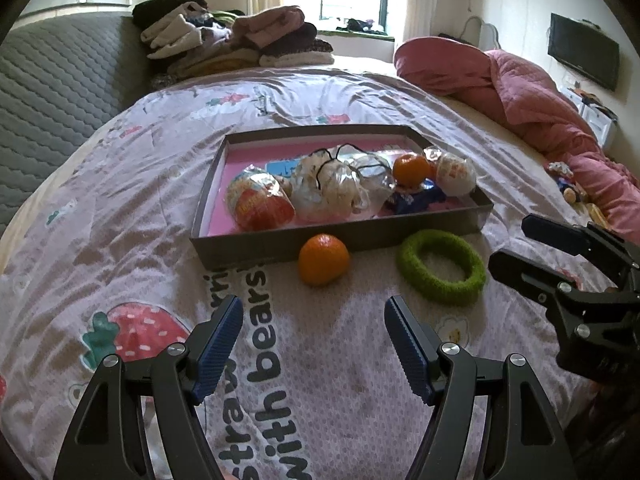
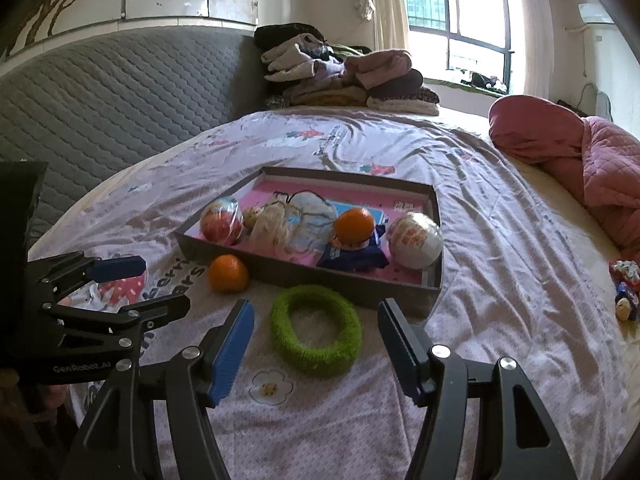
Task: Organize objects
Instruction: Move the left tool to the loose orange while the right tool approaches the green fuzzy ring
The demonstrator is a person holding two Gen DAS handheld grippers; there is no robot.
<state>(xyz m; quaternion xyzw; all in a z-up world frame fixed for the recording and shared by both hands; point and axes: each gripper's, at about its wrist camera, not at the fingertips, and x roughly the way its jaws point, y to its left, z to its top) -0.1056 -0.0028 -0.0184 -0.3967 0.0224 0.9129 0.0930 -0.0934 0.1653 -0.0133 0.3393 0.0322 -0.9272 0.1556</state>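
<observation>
A grey tray [image 1: 336, 236] [image 2: 304, 276] with a pink floor sits on the bed. It holds an orange [image 1: 411, 169] [image 2: 354, 224], two wrapped egg toys [image 1: 260, 204] [image 2: 416, 240], a clear bag [image 1: 336, 184] and a blue packet [image 2: 352, 258]. A loose orange [image 1: 323, 259] [image 2: 228, 273] and a fuzzy green ring [image 1: 440, 266] [image 2: 316, 330] lie in front of the tray. My left gripper [image 1: 314, 340] [image 2: 140, 284] is open, short of the loose orange. My right gripper [image 2: 316, 354] [image 1: 516, 246] is open, just behind the green ring.
The bed has a strawberry-print sheet [image 1: 160, 208]. A grey quilted headboard [image 2: 100, 92] is at the left, folded clothes [image 1: 224, 40] at the back, a pink quilt [image 1: 540, 92] at the right with small toys [image 2: 626, 292] beside it.
</observation>
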